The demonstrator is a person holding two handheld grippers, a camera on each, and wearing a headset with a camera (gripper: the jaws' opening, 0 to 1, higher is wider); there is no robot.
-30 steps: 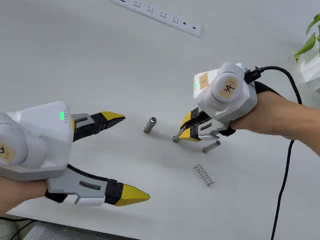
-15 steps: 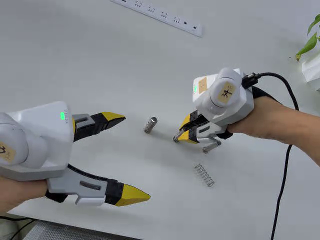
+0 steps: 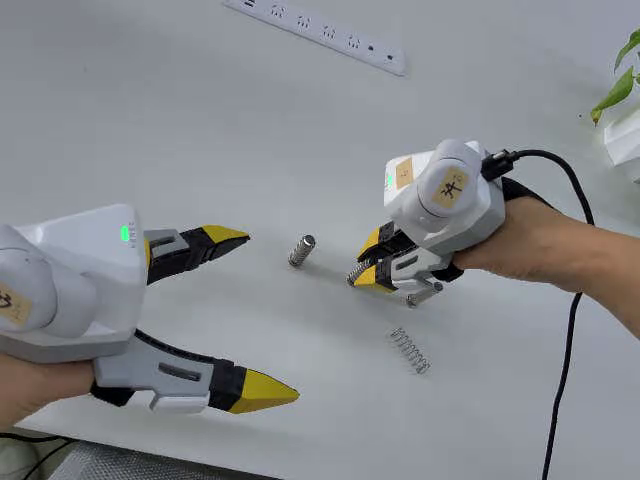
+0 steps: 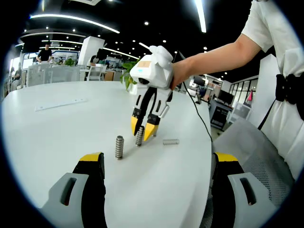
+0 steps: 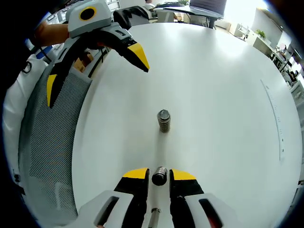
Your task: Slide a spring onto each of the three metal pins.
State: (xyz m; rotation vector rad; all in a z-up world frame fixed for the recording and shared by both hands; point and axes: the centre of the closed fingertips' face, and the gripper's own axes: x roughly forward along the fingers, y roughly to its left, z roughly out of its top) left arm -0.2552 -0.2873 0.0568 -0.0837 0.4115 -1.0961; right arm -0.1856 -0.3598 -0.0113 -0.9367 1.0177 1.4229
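A metal pin with a spring on it (image 3: pixel 301 249) (image 4: pixel 119 147) (image 5: pixel 164 120) stands upright on the white table (image 3: pixel 200 120). Just right of it, my right gripper (image 3: pixel 372 268) (image 4: pixel 145 129) (image 5: pixel 159 175) is shut on a second spring-covered pin (image 3: pixel 355 272) (image 4: pixel 139 136) (image 5: pixel 159 176), whose foot rests on the table. A bare third pin (image 3: pixel 424 294) (image 4: pixel 170 141) lies flat beside that gripper. A loose spring (image 3: pixel 408 350) lies nearer to me. My left gripper (image 3: pixel 248 313) (image 4: pixel 156 161) (image 5: pixel 95 71) is held wide open at the lower left, with nothing between its jaws.
A white power strip (image 3: pixel 320 30) lies along the far side of the table. A green plant (image 3: pixel 620 85) stands at the right edge. A black cable (image 3: pixel 575 330) trails from the right gripper down the right side.
The right gripper has tilted and shifted slightly over the pin it holds. The left gripper and the other parts have not moved.
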